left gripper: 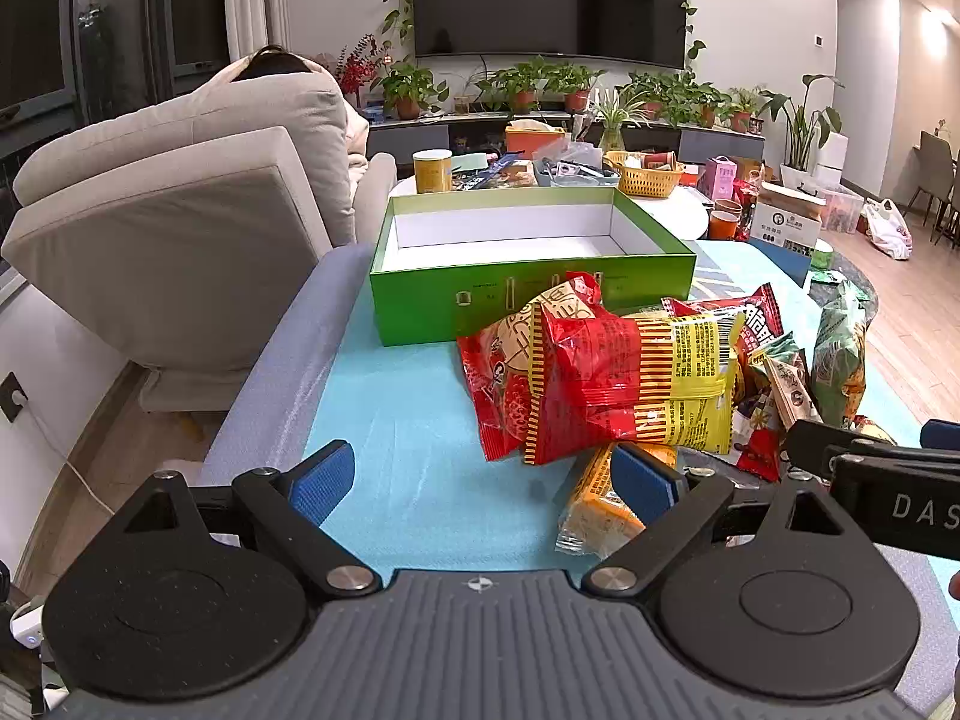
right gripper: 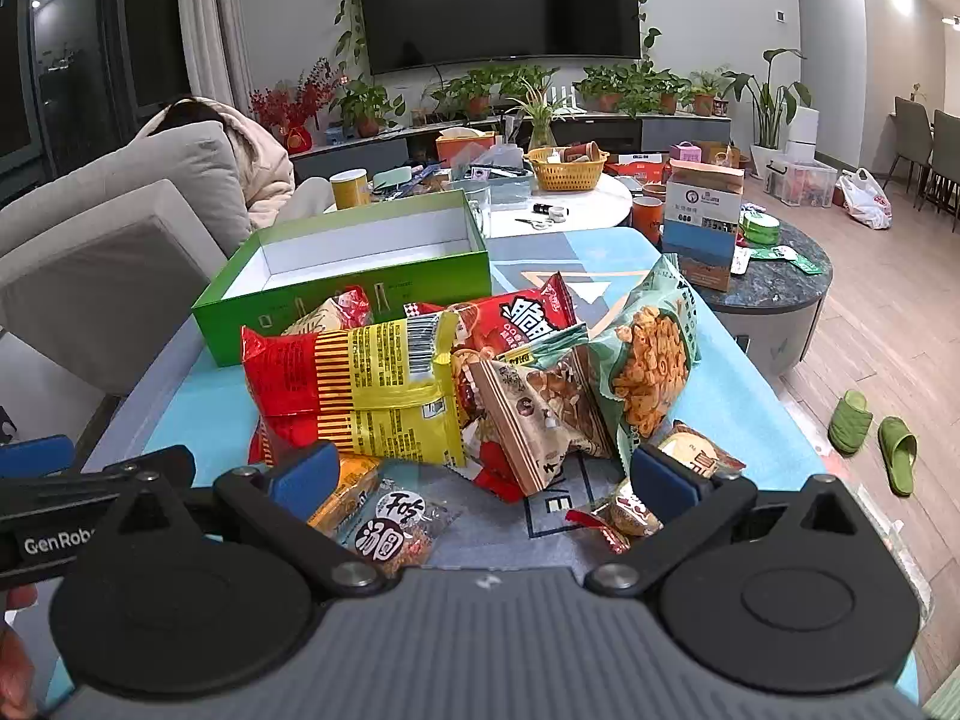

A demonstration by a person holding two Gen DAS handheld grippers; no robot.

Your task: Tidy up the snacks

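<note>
A pile of snack packets lies on the turquoise mat: a red-and-yellow bag (left gripper: 630, 384) (right gripper: 366, 384) on top, a green bag of fried snacks (right gripper: 648, 360) (left gripper: 840, 354) to its right, a brown packet (right gripper: 540, 414) between them and an orange packet (left gripper: 600, 501) at the near edge. Behind the pile stands an open green box (left gripper: 528, 270) (right gripper: 354, 276) with a white, empty inside. My left gripper (left gripper: 486, 480) hovers open over bare mat, left of the pile. My right gripper (right gripper: 480, 477) hangs open over small packets (right gripper: 396, 528) at the pile's near side, holding nothing.
A beige sofa (left gripper: 180, 228) with a person on it stands to the left. Behind the box a white round table (right gripper: 564, 210) carries a yellow basket (right gripper: 567, 171), a can and clutter. A dark round table (right gripper: 774, 276) with a carton stands right. Green slippers (right gripper: 876, 438) lie on the floor.
</note>
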